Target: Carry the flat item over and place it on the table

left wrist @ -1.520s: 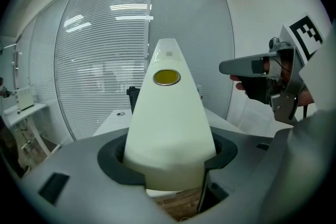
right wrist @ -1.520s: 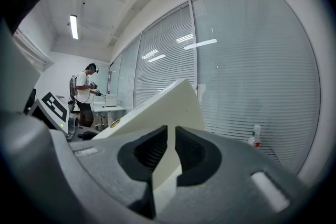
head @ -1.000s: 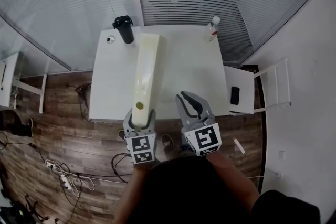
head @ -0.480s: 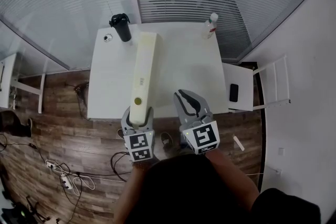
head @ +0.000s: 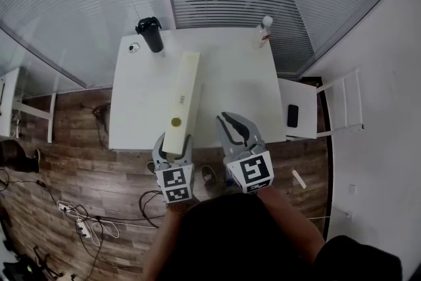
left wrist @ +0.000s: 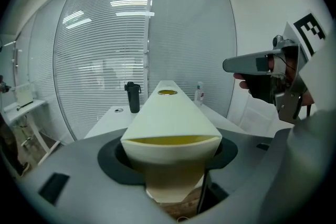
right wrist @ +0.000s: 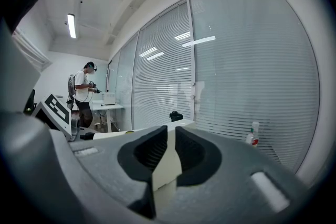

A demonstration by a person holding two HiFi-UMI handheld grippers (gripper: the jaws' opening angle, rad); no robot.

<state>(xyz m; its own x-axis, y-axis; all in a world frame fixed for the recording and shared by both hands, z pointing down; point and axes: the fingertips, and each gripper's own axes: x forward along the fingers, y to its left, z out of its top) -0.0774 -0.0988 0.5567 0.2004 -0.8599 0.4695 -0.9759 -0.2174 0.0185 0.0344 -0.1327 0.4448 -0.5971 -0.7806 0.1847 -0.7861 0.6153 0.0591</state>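
A long, flat cream board with a small yellow round mark runs from my left gripper out over the white table. The left gripper's jaws stand wide and are shut on the board's near end. I cannot tell whether the board's far end touches the tabletop. My right gripper hovers at the table's near edge, to the right of the board, jaws shut with nothing held. In the right gripper view only a thin slit shows between the jaws.
A black tumbler and a small round thing stand at the table's far left, and a spray bottle at the far right. A low white side stand with a black phone sits to the right. Blinds close off the far side. Cables lie on the wood floor.
The cream board looks narrower and nearer the tabletop than a second ago. Both grippers keep their places and their jaws are unchanged.
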